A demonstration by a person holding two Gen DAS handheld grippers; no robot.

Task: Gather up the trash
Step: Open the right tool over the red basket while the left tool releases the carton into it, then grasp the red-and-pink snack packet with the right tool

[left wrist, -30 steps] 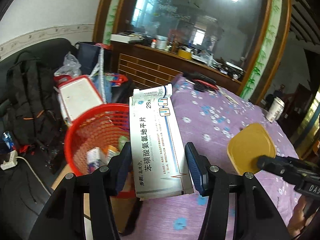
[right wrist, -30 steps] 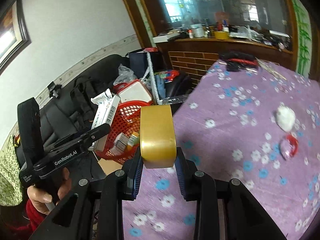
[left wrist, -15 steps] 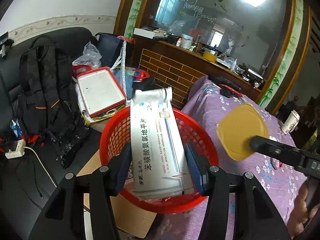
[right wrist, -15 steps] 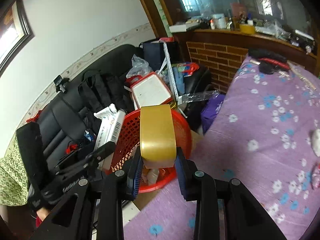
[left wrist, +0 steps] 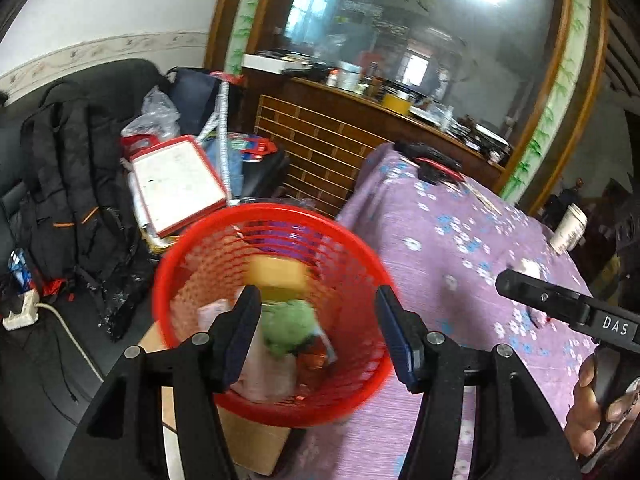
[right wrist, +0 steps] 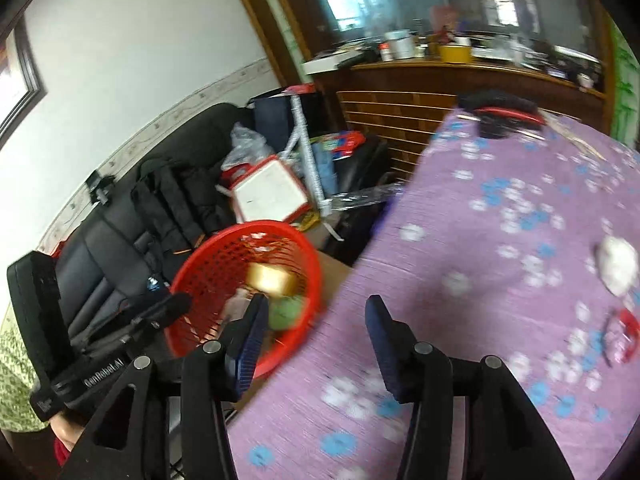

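A red mesh basket stands on a cardboard box beside the purple flowered table. Inside it lie the yellow lid, a green wad and pale packets. My left gripper hangs over the basket, its jaws opening with nothing gripped between them. My right gripper is over the table's left edge, jaws opening and empty. A white paper ball and a red-and-pink wrapper lie on the table at the right.
A black backpack and a red-framed white board sit on the dark sofa behind the basket. A paper cup stands on the table's far side. A black and red object lies at its far end. A power strip lies low left.
The white medicine box has left my left gripper and the yellow lid has left my right gripper; the lid now lies in the basket. Both grippers have opened.
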